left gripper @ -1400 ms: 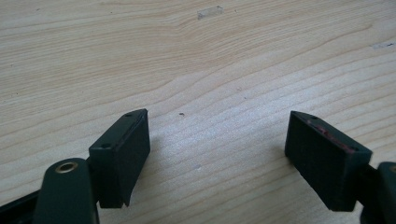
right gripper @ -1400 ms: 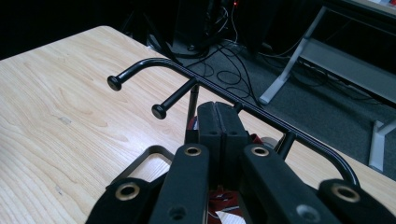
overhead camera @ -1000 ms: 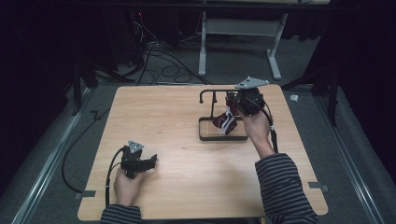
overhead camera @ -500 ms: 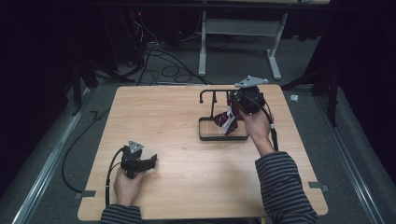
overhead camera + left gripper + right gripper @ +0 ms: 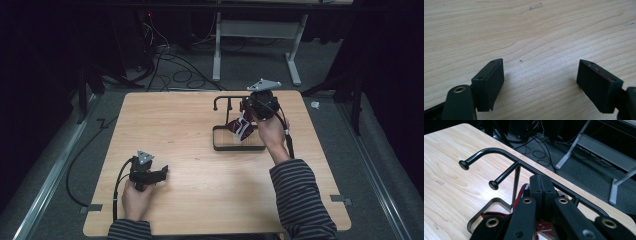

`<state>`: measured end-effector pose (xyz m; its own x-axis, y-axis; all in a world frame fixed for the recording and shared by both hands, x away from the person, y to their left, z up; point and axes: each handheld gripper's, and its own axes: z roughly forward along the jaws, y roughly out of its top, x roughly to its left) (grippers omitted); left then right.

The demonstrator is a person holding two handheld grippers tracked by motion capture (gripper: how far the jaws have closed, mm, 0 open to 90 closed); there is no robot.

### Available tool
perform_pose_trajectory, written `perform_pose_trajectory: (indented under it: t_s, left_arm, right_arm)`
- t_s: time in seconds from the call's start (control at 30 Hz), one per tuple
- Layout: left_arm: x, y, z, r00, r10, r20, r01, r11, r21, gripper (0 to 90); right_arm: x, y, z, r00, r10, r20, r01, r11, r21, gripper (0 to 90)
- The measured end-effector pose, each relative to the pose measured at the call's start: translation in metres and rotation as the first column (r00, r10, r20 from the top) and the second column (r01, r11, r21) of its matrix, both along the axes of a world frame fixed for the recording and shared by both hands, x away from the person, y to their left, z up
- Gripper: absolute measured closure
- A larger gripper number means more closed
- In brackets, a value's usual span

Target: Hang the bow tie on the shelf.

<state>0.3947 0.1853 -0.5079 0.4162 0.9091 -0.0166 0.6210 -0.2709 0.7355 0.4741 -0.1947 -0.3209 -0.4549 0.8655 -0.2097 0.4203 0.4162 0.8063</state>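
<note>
The right gripper (image 5: pixel 541 185), jaws closed on the red-and-white cloth (image 5: pixel 239 126), holds it beneath the black metal rack (image 5: pixel 506 155), apparently not yet hung, while the left gripper (image 5: pixel 540 85) rests open-jawed on the wooden tabletop (image 5: pixel 200 190).

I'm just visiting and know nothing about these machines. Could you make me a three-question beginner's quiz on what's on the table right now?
1. True or false: the left gripper has its jaws spread apart over bare wood.
2. What does the right gripper hold? A) a cup B) a red and white cloth item C) a cable
3. Fill in: the cloth item sits at a black metal ____ with a frame base on the table.

Key
1. True; the left gripper view shows a wide gap and nothing between the jaws.
2. B; the jaws are closed on it by the rack.
3. rack
</note>
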Motion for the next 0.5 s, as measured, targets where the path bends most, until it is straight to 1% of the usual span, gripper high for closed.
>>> perform_pose_trajectory:
  t_s: [0.3, 0.5]
  left_arm:
    - [-0.0001, 0.0000, 0.0000, 1.0000, -0.001, 0.000, 0.001, 1.0000, 0.000, 22.4]
    - [-0.0001, 0.0000, 0.0000, 1.0000, -0.001, 0.000, 0.001, 1.0000, 0.001, 22.3]
  right_arm:
    - [0.0051, -0.0008, -0.0028, 0.9998, -0.014, -0.014, 0.014, 1.000, 0.002, 90.0]
    - [0.0046, -0.0013, -0.0025, 0.9998, -0.004, -0.020, 0.005, 1.000, 0.018, 89.5]
